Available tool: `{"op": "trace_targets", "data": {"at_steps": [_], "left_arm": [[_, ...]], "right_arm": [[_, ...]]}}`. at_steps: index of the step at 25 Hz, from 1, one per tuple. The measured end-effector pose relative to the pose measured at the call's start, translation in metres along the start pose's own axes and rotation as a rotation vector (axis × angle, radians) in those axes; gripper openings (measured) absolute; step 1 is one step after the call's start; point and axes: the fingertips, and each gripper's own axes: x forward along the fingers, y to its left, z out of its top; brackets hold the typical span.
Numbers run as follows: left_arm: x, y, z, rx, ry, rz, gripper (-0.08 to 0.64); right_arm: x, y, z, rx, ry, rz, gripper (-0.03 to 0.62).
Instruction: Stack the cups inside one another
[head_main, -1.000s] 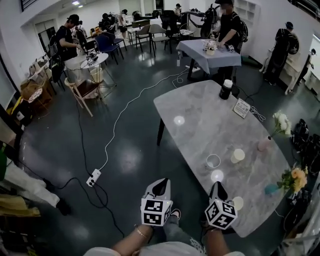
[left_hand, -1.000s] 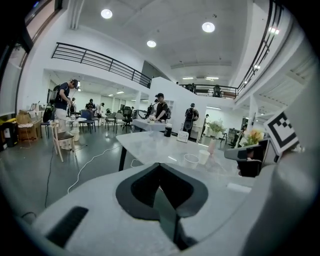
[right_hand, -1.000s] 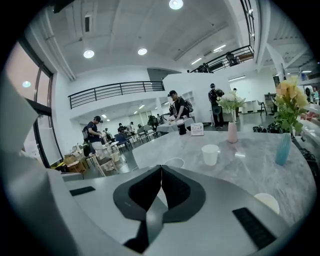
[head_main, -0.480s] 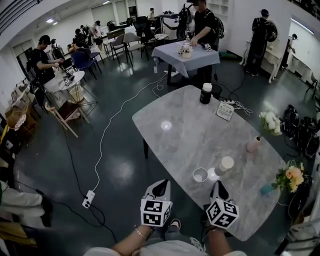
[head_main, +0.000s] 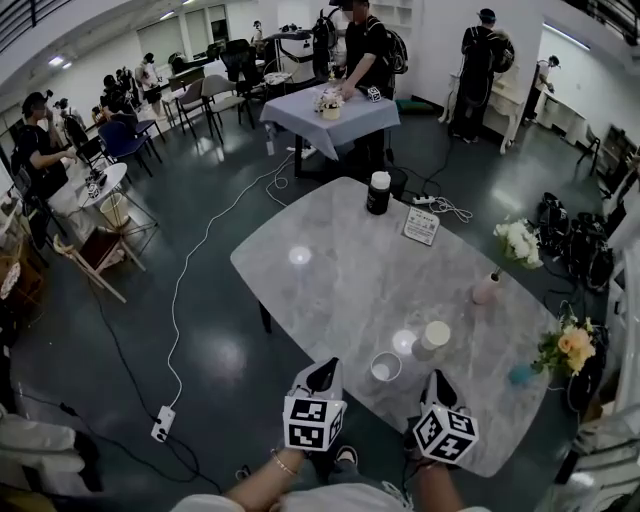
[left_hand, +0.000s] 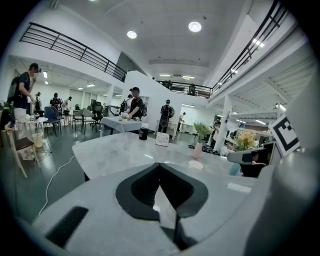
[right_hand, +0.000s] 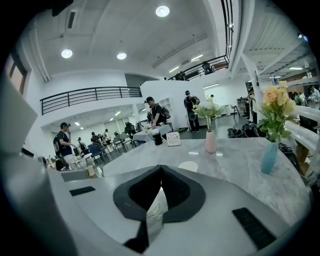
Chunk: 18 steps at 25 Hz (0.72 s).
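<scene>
Two cups stand near the front edge of the marble table (head_main: 330, 290). One is a white cup (head_main: 385, 368), upright with its mouth up. The other is a cream cup (head_main: 433, 339) just right of it and slightly farther back. My left gripper (head_main: 321, 374) is shut and empty, and it points at the table edge left of the white cup. My right gripper (head_main: 437, 381) is also shut and empty, a short way in front of the cream cup. In the left gripper view the jaws (left_hand: 160, 165) meet at their tips. The same holds in the right gripper view (right_hand: 161, 167), where a cup top (right_hand: 188, 166) shows just beyond.
A pink vase (head_main: 487, 288), a blue vase of flowers (head_main: 520, 374), white flowers (head_main: 517, 240), a sign card (head_main: 421, 225) and a dark bottle (head_main: 378, 192) stand farther back and right on the table. A power cable (head_main: 185, 290) runs over the floor at left. People stand at distant tables.
The view has swung, so the table and both cups now sit further left and closer to the grippers. Both grippers stay shut, low in the picture.
</scene>
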Motion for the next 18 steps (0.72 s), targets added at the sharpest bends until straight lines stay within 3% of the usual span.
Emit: {"op": "trace_targets", "data": {"at_steps": [11,18], "left_arm": [[0.07,0.023,0.032,0.088,0.067,-0.273,-0.005],[0.09,0.011,0.017,0.103,0.131,-0.326,-0.005]], "right_arm": [[0.003,-0.011,0.028,0.137,-0.139,-0.302,0.008],[-0.011,-0.019,0.007,0.153,-0.112,-0.357,0.008]]}}
